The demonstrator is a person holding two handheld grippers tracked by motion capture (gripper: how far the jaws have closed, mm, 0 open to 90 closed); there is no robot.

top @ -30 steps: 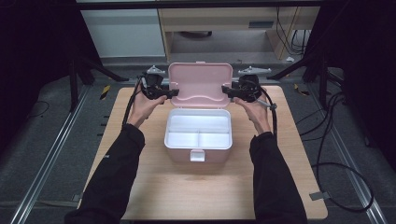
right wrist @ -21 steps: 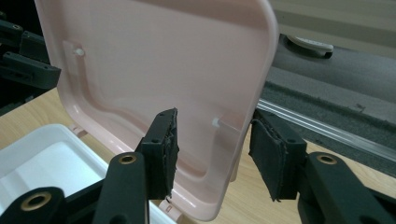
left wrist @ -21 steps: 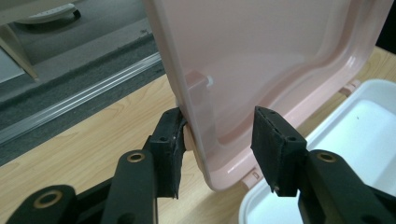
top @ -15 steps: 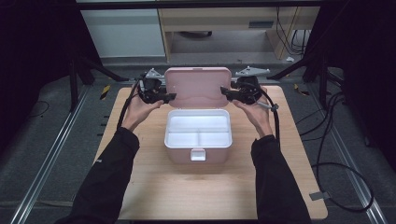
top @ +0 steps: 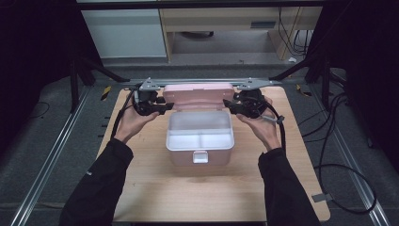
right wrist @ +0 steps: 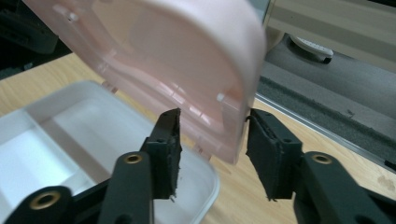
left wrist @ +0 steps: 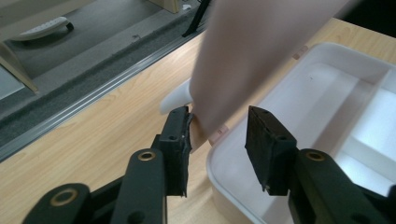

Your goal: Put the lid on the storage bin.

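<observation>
Pink lid (top: 197,94) of the white box (top: 200,136) mid-worktop (top: 141,188) sits lower than before; left tongs (top: 162,107) and right tongs (top: 229,104) straddle its side edges, just been closing, not clamped; bare worktop all round

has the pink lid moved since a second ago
Yes. The pink lid has tipped forward and down toward the white tray: against the table's far edge it shows as a shorter band than before.

Pink storage box (top: 200,146), frame centre on wooden table: open, white two-compartment tray inside, front latch facing viewer. Pink hinged lid (top: 197,95) raised at back edge, tilted part-way up, rounded corners.
</observation>
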